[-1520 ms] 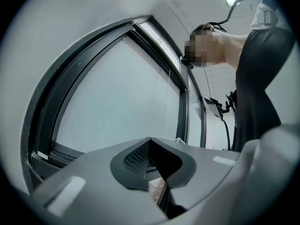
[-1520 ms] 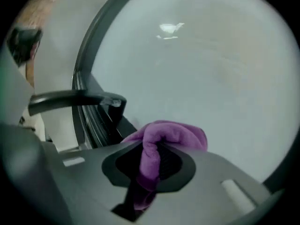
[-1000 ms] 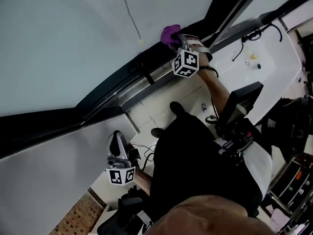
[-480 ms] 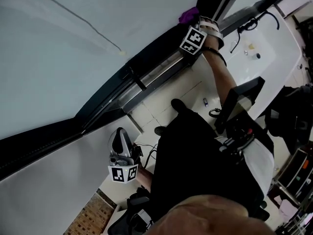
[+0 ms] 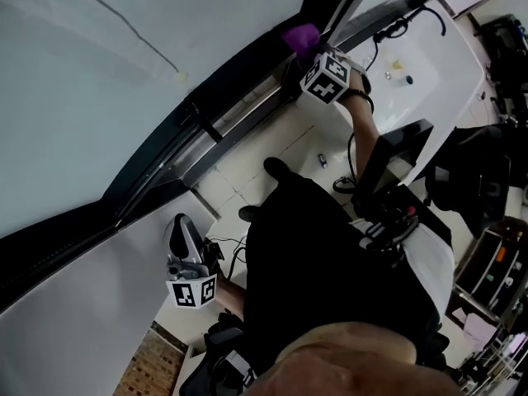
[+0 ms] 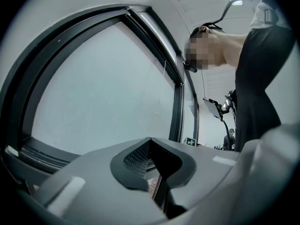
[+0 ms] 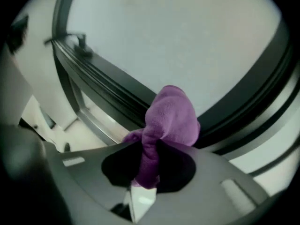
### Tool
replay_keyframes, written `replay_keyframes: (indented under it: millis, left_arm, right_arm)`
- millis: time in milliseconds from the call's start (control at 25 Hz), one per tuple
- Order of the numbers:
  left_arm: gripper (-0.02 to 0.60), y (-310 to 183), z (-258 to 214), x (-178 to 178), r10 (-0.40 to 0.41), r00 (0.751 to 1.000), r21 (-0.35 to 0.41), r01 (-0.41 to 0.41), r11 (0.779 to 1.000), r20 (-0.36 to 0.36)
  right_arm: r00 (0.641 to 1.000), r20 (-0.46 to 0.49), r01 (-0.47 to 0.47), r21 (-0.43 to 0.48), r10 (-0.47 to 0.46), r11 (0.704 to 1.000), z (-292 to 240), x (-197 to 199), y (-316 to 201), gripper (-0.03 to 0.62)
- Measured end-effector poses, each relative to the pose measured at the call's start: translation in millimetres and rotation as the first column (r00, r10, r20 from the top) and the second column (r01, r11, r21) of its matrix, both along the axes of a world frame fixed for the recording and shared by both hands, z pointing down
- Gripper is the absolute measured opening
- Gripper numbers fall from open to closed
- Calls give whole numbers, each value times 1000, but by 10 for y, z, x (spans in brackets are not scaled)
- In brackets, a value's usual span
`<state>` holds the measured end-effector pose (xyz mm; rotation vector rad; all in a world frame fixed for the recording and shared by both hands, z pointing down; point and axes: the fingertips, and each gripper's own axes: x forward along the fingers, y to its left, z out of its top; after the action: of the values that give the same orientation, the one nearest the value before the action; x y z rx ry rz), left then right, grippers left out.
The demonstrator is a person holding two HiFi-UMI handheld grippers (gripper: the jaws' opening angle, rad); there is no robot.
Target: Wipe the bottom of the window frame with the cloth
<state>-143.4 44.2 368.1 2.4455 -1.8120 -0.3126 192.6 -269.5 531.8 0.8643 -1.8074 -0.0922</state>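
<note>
A purple cloth [image 7: 169, 121] is pinched in my right gripper [image 7: 149, 165], whose jaws are shut on it. In the head view the cloth [image 5: 300, 36] presses on the dark bottom rail of the window frame [image 5: 223, 97] near its right end, with the right gripper [image 5: 318, 56] just behind it. My left gripper [image 5: 183, 242] hangs low beside the person's leg, far from the frame. In the left gripper view its jaws [image 6: 152, 165] meet with nothing between them, facing the window pane [image 6: 103, 93].
A white sill or counter [image 5: 429, 52] with a black cable and small items runs right of the frame corner. A black monitor on an arm [image 5: 396, 159] stands beside the person. Pale tiled floor [image 5: 272, 151] lies below the frame.
The right gripper has slid the cloth along the bottom rail toward its right end, reaching the frame corner. The left gripper stays low at the person's side.
</note>
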Motion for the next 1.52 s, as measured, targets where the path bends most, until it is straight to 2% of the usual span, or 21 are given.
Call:
replay_keyframes:
  millis: [40, 80, 120, 200, 320, 400, 480, 600, 720, 880, 1080, 1160, 1360, 1520]
  left_arm:
    - [3, 0, 22, -7, 1, 1000, 1, -1, 1000, -5]
    - [3, -1, 34, -8, 5, 1000, 3, -5, 1000, -9]
    - [3, 0, 34, -2, 11, 1000, 7, -11, 1000, -12]
    - [3, -3, 11, 22, 31, 999, 14, -31, 999, -13]
    - [3, -25, -10, 23, 57, 998, 26, -57, 998, -11]
    - [3, -5, 2, -7, 57, 998, 30, -57, 998, -9]
    - [3, 84, -8, -51, 29, 1000, 27, -29, 999, -9]
    - [3, 286, -15, -157, -48, 999, 7, 48, 999, -8]
    - [3, 377, -11, -256, -87, 996, 2, 87, 996, -6]
    - [2, 377, 114, -280, -160, 987, -27, 160, 987, 1]
    - [3, 396, 60, -304, -223, 975, -50, 223, 973, 19]
    - [3, 316, -26, -262, -232, 972, -59, 233, 971, 29]
    - [3, -138, 37, -65, -229, 973, -98, 231, 968, 29]
    - [3, -334, 81, -82, -225, 974, -116, 225, 967, 13]
  right_arm:
    - [986, 158, 60, -79, -47, 995, 30, -219, 258, 63]
    - [945, 316, 136, -148, -84, 980, 61, -467, 519, 63]
    - [884, 454, 220, -203, -107, 954, 96, -717, 783, 63]
    - [766, 631, 371, -275, -124, 887, 166, -1158, 1319, 63]
    - [648, 752, 515, -317, -120, 796, 241, -1740, 2003, 63]
    - [578, 803, 596, -293, -146, 747, 226, -2101, 2336, 64]
    - [511, 840, 663, -253, -180, 704, 124, -2418, 2579, 64]
    - [397, 893, 766, -194, -213, 613, -132, -2816, 2938, 63]
    - [314, 921, 811, -133, -232, 569, -316, -3044, 3121, 63]
    - [246, 947, 851, -110, -205, 513, -328, -3125, 3170, 63]
    - [223, 955, 880, -112, -194, 461, -370, -3175, 3206, 64]
    - [206, 960, 887, -101, -190, 450, -476, -3146, 3140, 63]
    - [153, 972, 894, -59, -179, 443, -544, -2930, 2751, 63]
    - [125, 979, 902, -45, -159, 429, -641, -2909, 2645, 63]
